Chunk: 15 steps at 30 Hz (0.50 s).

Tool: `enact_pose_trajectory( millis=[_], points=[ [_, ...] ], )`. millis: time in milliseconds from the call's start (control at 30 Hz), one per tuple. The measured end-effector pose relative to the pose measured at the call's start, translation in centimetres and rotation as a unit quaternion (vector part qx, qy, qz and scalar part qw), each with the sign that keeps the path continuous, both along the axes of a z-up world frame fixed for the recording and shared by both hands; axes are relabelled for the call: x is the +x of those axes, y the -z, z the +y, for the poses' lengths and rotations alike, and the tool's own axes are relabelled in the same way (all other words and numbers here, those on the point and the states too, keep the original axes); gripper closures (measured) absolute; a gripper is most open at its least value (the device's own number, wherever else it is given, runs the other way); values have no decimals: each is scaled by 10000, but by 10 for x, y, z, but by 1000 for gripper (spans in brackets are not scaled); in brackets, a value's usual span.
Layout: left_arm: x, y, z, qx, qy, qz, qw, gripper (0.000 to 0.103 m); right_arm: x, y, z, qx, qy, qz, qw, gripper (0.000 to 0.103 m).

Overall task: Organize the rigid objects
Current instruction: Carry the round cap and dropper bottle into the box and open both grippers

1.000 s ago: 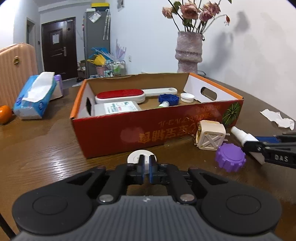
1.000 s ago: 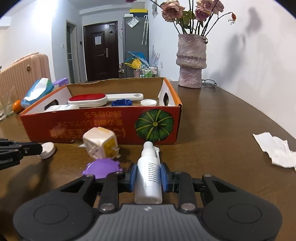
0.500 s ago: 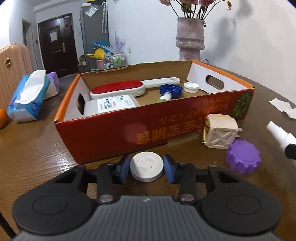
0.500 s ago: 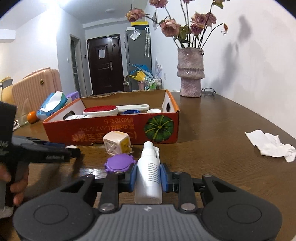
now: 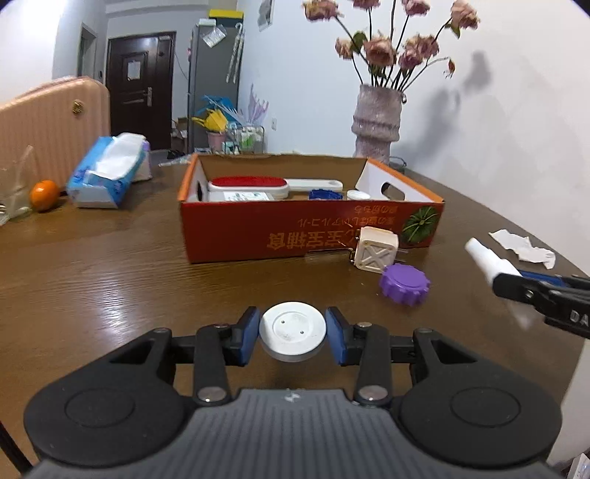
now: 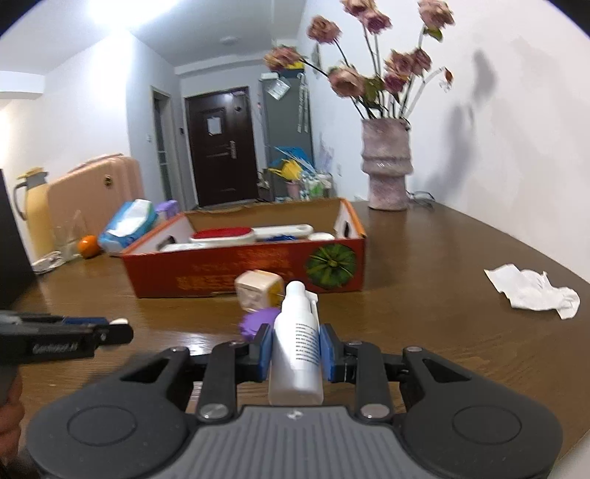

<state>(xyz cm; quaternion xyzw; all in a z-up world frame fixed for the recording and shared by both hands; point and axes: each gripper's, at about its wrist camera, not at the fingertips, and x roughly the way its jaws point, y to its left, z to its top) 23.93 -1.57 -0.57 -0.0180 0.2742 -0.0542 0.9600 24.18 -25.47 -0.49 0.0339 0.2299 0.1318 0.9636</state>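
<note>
- Indoor room, evenly lit; white walls bright, no dim corners.
- Ceiling light (image 6: 121, 14) blows out the top left of the right wrist view.
- Soft sheen on the wooden table (image 5: 110, 280) left of centre in the left wrist view.
- Vase (image 6: 387, 165) and dried flowers (image 6: 368, 73) throw grey shadows on the wall to their right.
- Fisheye bends the table edge and door frame; corners vignette to black.
- Motion blur: right wrist view smeared on the purple cap (image 6: 258, 320) and plug adapter (image 6: 258, 291); flowers soft in both views.
- White bottle (image 5: 486, 261) blurred at the left view's right edge.
</note>
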Motion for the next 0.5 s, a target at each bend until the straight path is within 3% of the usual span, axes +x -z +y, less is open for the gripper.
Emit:
enact_pose_trajectory(
  millis=[300, 500],
  points=[
    [-58, -35, -2, -114, -50, -620, 9980, 63, -53, -17, 2, 36, -153, -326, 9993, 76],
    [-66, -48, -17, -49, 181, -796, 9967, 63, -66, -25, -12, 60, -64, -422, 9991, 76]
  ],
)
